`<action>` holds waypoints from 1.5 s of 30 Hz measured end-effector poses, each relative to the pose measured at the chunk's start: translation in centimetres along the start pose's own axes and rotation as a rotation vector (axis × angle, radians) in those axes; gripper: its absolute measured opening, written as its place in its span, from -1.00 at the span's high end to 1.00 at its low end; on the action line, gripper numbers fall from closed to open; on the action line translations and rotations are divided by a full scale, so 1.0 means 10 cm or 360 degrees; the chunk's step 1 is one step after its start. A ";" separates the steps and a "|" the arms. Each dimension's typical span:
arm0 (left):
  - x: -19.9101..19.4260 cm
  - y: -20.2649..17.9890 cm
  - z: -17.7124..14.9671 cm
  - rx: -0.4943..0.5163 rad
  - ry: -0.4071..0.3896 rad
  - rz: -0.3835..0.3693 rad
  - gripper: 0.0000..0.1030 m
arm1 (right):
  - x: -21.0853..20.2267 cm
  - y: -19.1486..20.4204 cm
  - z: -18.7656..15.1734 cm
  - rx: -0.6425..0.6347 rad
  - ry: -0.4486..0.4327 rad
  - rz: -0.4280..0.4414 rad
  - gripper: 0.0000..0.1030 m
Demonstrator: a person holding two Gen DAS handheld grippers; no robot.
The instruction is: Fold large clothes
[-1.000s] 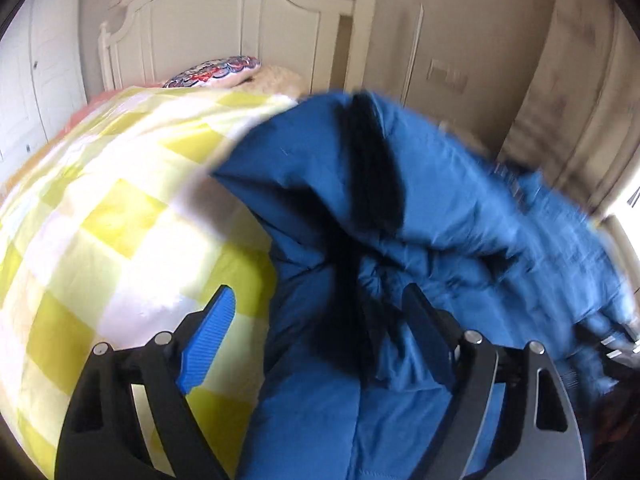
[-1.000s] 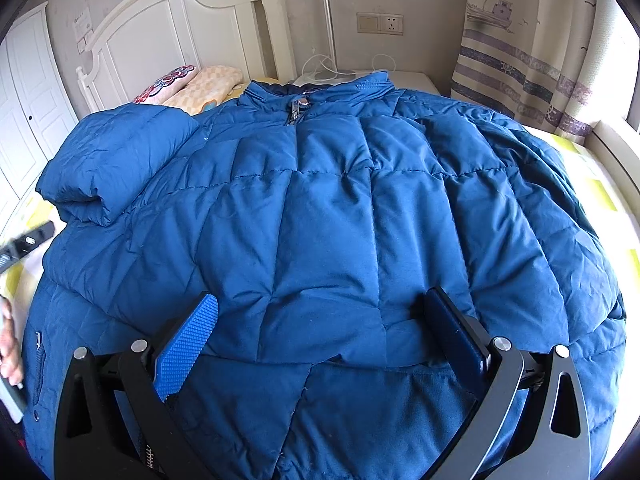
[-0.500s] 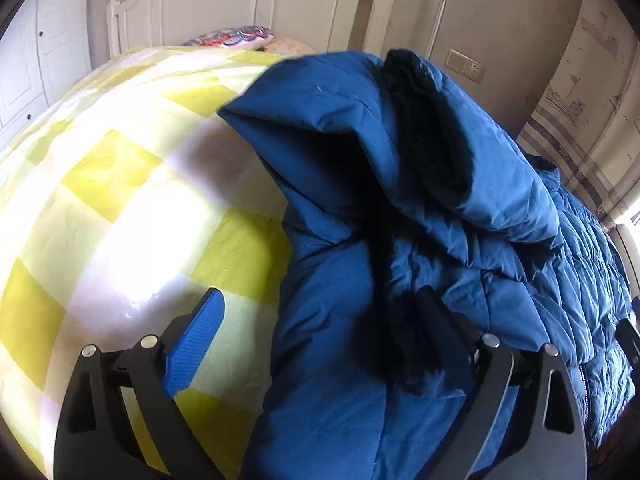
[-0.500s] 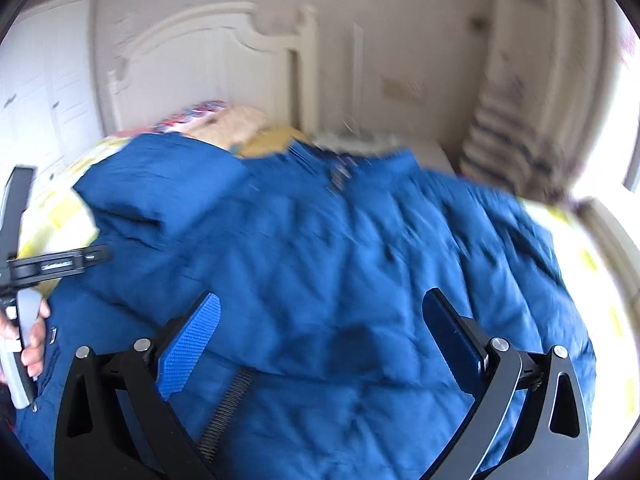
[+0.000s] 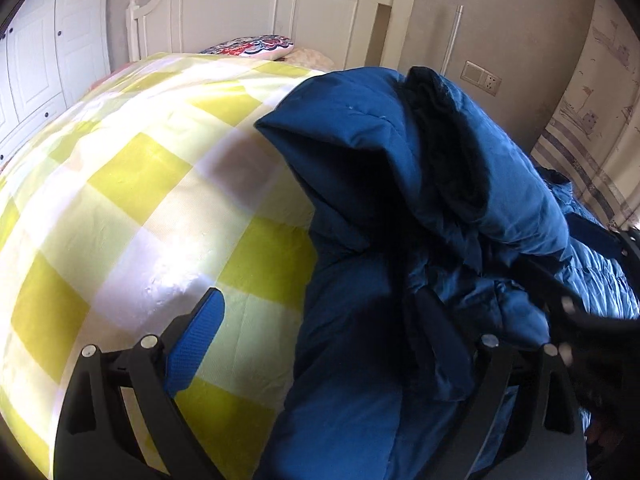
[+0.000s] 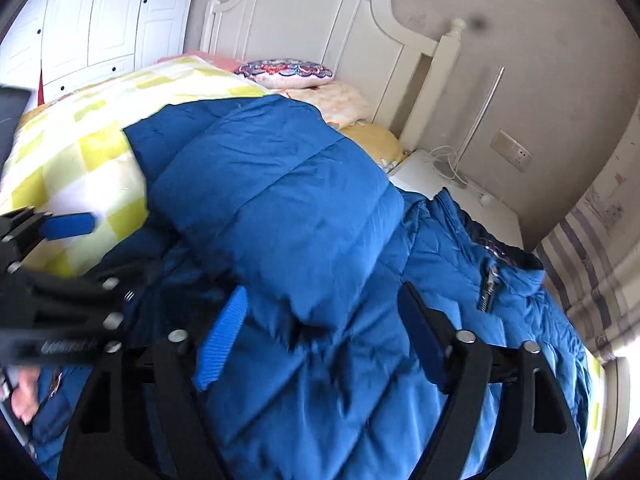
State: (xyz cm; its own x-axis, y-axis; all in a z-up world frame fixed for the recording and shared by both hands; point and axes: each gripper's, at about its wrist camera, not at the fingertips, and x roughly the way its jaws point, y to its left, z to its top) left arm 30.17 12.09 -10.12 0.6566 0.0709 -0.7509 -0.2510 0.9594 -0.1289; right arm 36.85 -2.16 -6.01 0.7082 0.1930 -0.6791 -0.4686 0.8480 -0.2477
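Observation:
A large blue quilted down jacket [image 6: 328, 272] lies on the bed with one sleeve [image 6: 276, 208] folded across its body; its zipper and collar [image 6: 486, 288] are at the right. In the left wrist view the jacket [image 5: 400, 240] fills the right half, its sleeve bunched up. My left gripper [image 5: 316, 320] is open over the jacket's left edge; it also shows at the left of the right wrist view [image 6: 68, 226]. My right gripper [image 6: 324, 332] is open, its jaws standing on either side of the folded sleeve's end. Neither holds anything.
A yellow and white checked bedspread [image 5: 132, 216] covers the bed. A white headboard [image 6: 320, 16] and pillows [image 6: 288, 72] are at the back. A white bedside table [image 6: 452, 184] with cables, a wall socket [image 6: 514, 152] and striped curtains [image 6: 592, 264] are at the right.
My right gripper has swung left and down towards the folded sleeve. My left gripper has drawn back a little from the jacket's edge. Both stay open.

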 end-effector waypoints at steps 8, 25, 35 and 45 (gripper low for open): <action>0.03 -0.02 0.00 -0.0014 0.0020 -0.0015 -0.87 | -0.44 -0.50 -0.09 0.0489 -0.0273 0.0367 0.54; 0.02 -0.04 0.03 -0.0010 0.0035 -0.0009 -0.90 | -0.91 -1.91 -1.91 0.1571 -0.0260 0.0354 -0.24; 0.03 -0.05 0.03 -0.0016 0.0041 -0.0017 -0.90 | -1.03 -1.98 -1.90 0.1541 -0.0365 0.0199 0.45; 0.04 -0.03 0.02 -0.0021 0.0043 -0.0028 -0.91 | -0.58 -2.33 -1.92 0.1599 -0.0123 0.0229 0.46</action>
State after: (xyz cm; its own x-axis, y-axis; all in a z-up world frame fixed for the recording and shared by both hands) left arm 30.63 11.88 -10.25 0.6415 0.0466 -0.7657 -0.2492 0.9567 -0.1506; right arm 33.55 -32.50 -9.60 0.7289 0.3271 -0.6014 0.0829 0.8298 0.5518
